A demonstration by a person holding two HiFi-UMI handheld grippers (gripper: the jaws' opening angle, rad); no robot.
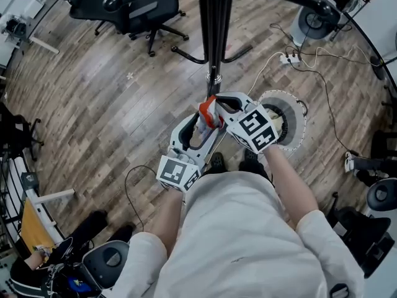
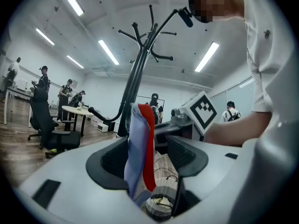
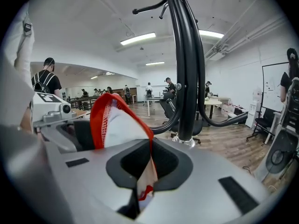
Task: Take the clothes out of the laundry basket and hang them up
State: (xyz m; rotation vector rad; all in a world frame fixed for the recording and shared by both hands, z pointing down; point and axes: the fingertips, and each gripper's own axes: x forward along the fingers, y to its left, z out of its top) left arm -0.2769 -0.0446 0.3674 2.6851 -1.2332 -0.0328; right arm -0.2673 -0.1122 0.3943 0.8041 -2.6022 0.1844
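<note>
Garment, a small soft white and pale blue fabric piece with red trim, hangs near the black metal coat stand; light and floppy i'd guess, so grab the hem. Right gripper pinches it, left gripper gapes wide, cloth loose between

Your garment, a small white and pale-blue piece edged in red, is up in the air just in front of the black coat stand. It is pinched in your right tool, and its other end drapes loose between the parted jaws of your left tool. The round white perforated laundry basket stands upright on the wood floor at your right.
</note>
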